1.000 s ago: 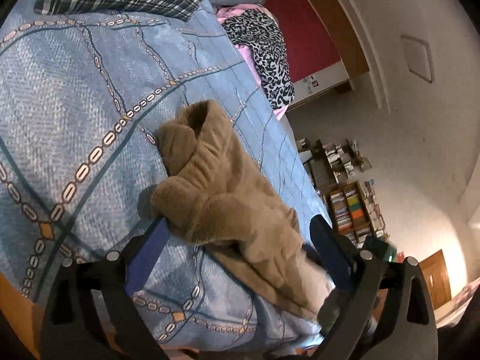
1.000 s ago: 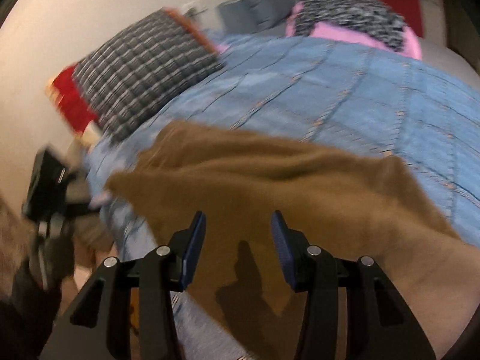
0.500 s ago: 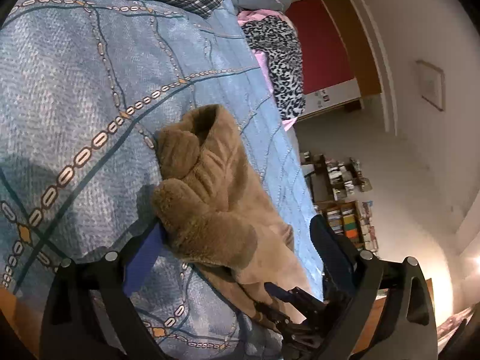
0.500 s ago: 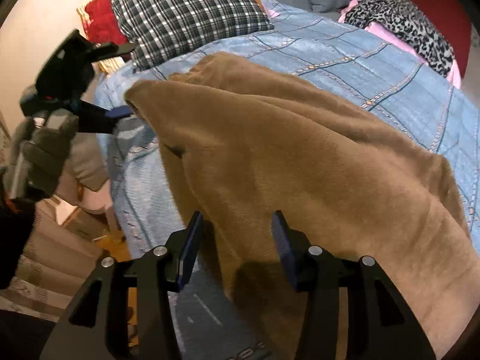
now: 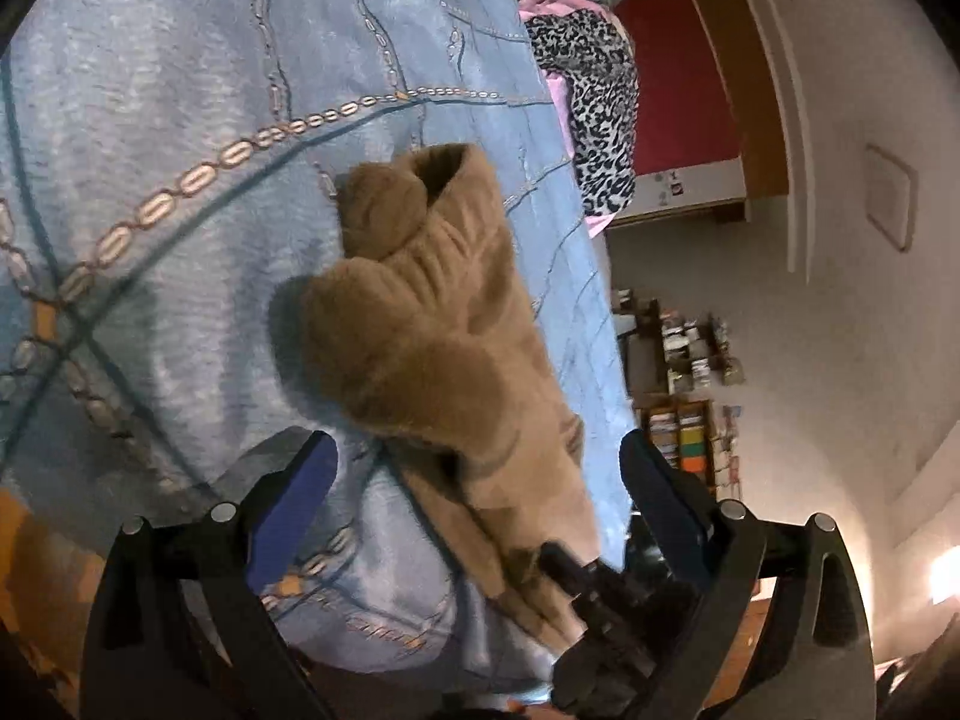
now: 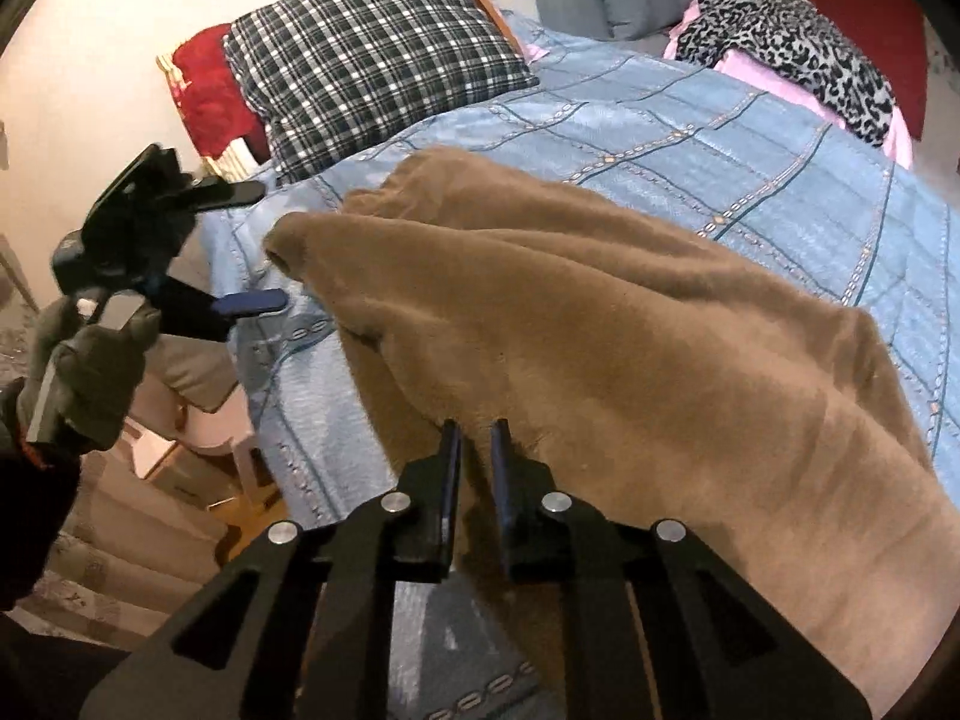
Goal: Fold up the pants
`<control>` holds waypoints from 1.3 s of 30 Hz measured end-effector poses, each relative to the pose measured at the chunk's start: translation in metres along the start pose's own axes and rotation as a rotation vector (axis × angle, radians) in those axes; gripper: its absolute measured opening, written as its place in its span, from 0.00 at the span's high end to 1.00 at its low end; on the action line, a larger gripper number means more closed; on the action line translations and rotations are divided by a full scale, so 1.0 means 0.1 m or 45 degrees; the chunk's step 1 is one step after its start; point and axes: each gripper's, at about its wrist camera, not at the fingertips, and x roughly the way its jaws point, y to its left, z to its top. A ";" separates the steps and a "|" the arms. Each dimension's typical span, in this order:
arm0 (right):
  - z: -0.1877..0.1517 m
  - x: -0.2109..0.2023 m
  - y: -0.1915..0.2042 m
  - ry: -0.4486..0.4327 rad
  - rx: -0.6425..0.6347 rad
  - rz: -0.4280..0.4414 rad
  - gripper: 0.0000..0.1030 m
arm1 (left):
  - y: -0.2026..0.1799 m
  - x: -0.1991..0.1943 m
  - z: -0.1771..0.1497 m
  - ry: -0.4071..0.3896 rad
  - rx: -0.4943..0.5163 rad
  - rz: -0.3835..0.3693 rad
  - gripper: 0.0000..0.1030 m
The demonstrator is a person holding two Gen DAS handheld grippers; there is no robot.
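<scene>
Right gripper (image 6: 476, 450) fingers now nearly closed on pants (image 6: 630, 360) edge.

The pants (image 6: 630, 348) are thick, fuzzy brown fleece, matt and soft-looking. The bedspread (image 6: 720, 138) beneath is smoother blue woven cloth. Each hand-held gripper (image 6: 477, 450) looks like matt black plastic with shiny metal pins.

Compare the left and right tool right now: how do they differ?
The left tool is spread wide open and holds nothing; the right tool is nearly shut, pinching the brown pants. The left sits off the bed's edge; the right is over it. Both have blue-padded black fingers.
</scene>
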 end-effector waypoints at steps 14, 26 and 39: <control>-0.07 0.01 0.01 -0.041 0.004 0.040 0.66 | -0.32 0.12 0.27 -0.133 0.096 0.144 0.82; -0.07 0.16 -0.25 0.019 0.208 0.191 0.51 | -1.05 0.22 0.43 -0.158 0.550 0.092 0.84; -0.17 0.06 -0.31 0.065 0.229 0.257 0.50 | -0.15 0.08 0.38 -0.126 0.379 0.334 0.61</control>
